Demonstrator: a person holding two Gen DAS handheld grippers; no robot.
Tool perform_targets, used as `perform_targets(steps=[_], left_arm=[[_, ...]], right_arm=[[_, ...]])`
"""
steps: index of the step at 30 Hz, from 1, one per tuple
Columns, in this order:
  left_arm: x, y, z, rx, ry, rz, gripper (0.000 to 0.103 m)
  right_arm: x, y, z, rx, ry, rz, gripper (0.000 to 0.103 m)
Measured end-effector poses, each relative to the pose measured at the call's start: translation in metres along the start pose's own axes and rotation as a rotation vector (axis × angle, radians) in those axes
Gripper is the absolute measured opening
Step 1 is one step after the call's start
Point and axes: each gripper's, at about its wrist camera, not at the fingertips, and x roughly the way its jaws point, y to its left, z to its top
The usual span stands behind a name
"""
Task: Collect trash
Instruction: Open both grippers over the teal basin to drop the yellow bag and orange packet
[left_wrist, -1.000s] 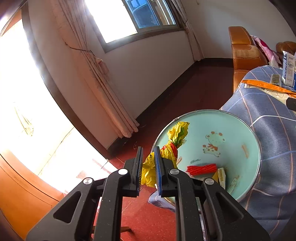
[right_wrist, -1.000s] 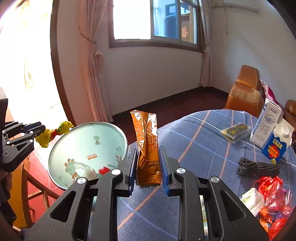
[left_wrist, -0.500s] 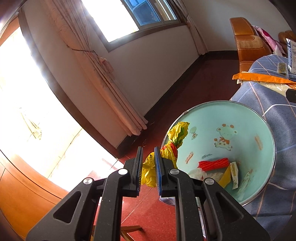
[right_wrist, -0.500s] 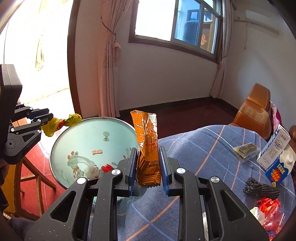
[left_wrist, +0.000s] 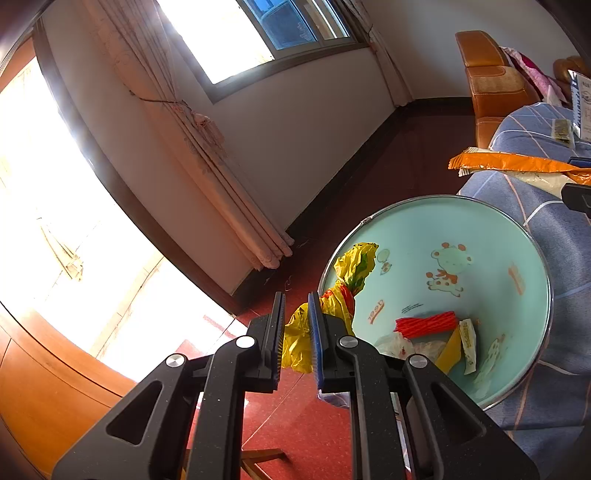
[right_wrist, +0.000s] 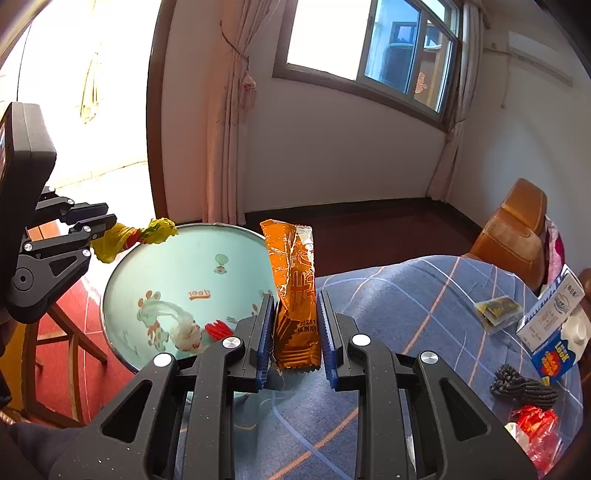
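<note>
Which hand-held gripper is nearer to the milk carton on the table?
Right. The right hand-held gripper is over the table, with the milk carton off to its side; the left hand-held gripper is beyond the basin.

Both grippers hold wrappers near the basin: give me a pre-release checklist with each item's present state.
1. Left gripper gripping the yellow wrapper: ok, pads clamp its lower end.
2. Right gripper gripping the orange wrapper: ok, held upright between the pads.
3. Yellow wrapper over the basin: not ok; its top leans over the rim, but the clamped end hangs outside.
4. Orange wrapper over the basin: cannot tell; in the right wrist view it stands at the rim beside the blue checked cloth.
5. Room in the basin: ok, only a few scraps, such as the red wrapper, lie at the bottom.
6. Trash left on the cloth: not ok, a milk carton and more wrappers remain.
</note>
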Motion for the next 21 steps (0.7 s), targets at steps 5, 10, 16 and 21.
perform_targets(steps=[5, 10, 16, 21], left_arm=[[-0.0003, 0.0004, 0.0003, -0.003, 0.0, -0.005, 0.013], [-0.0002, 0.0007, 0.0005, -0.006, 0.002, -0.009, 0.013], [-0.0009, 0.0004, 0.0005, -0.007, 0.002, -0.017, 0.013], [-0.0004, -0.0003, 0.0009, -0.007, 0.005, -0.024, 0.013]], right_arm=[[-0.0014, 0.0018, 0.0005, 0.0, -0.002, 0.004, 0.024], [-0.0018, 0.0043, 0.0016, -0.003, -0.003, 0.007, 0.024], [-0.0014, 0.0066, 0.002, -0.007, -0.002, 0.01, 0.024], [0.0002, 0.0083, 0.0016, -0.012, 0.002, 0.016, 0.024]])
